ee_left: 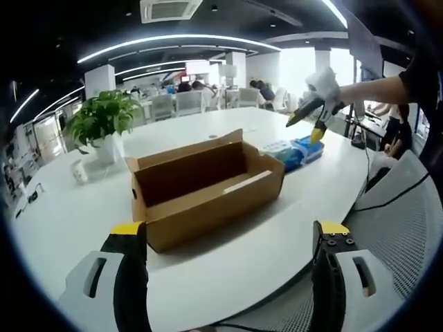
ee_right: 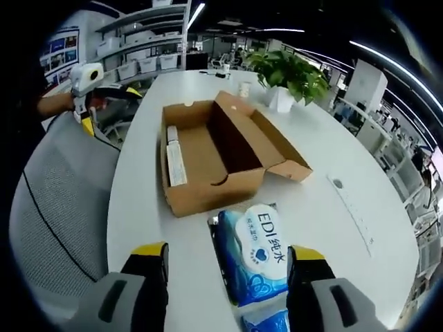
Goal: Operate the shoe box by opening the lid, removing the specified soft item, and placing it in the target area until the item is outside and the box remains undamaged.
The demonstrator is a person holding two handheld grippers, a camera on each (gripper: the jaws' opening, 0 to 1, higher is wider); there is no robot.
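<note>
Open cardboard shoe box (ee_right: 208,155) on a white oval desk (ee_right: 332,138), lid flap folded back on the side away from the left tool (ee_left: 228,238) and to the right as seen from the right tool (ee_right: 227,257). Jaws of both tools spread wide apart, holding nothing.

Directly ahead of the right tool and partly between its yellow-tipped jaws in the right gripper view: a soft blue-and-white pack of wet wipes (ee_right: 256,259), flat on the desk, outside the box and just beside its near end wall. Same pack in the left gripper view (ee_left: 296,152), beyond the far right corner of the box (ee_left: 208,187). Inside the box, a pale strip along the left wall as seen from the right tool.

Right tool (ee_left: 309,117) raised above the desk at upper right of the left gripper view, gripped by a gloved hand (ee_left: 324,84). Left tool (ee_right: 97,97) at far left of the right gripper view, over a grey mesh chair (ee_right: 59,200).

Potted green plant (ee_left: 104,121) beyond the box, well apart from it. Office desks, chairs and ceiling light strips in the background.
</note>
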